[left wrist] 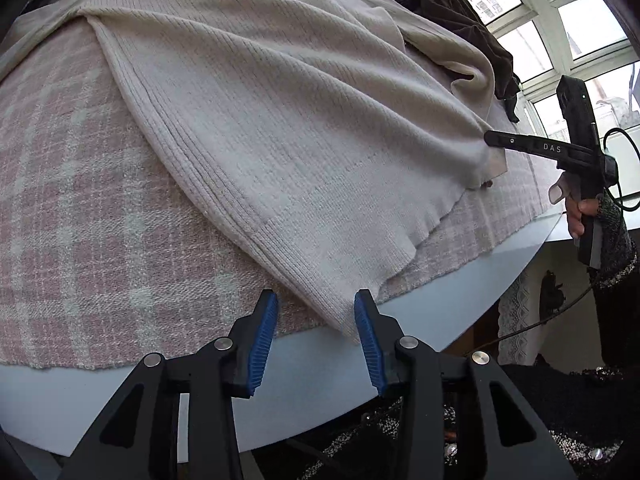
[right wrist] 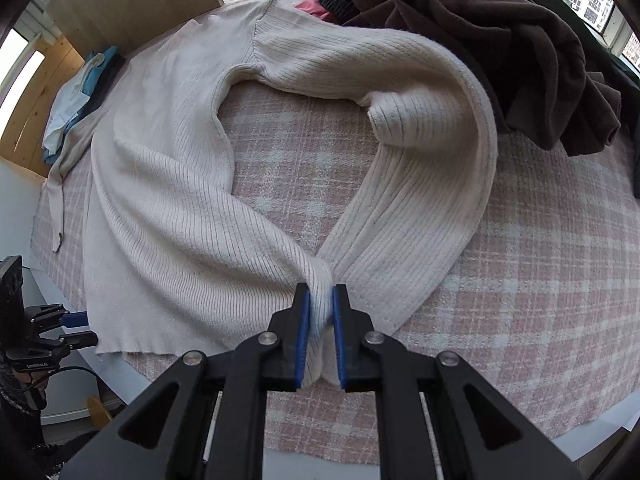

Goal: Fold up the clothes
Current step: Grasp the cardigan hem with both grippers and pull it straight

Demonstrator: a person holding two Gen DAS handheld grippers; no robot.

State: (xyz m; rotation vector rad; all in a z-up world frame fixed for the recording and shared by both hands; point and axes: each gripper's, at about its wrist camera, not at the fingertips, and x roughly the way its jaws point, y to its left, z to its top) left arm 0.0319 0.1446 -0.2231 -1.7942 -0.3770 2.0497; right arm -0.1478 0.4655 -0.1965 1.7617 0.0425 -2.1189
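Right claw (left wrist: 490,139) ("DAS") on sweater (left wrist: 280,120)

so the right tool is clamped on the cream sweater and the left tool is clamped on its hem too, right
Not quite. The left tool is open, its pads either side of the hem without gripping, as the left wrist view shows. The right tool is indeed clamped on the cream sweater.
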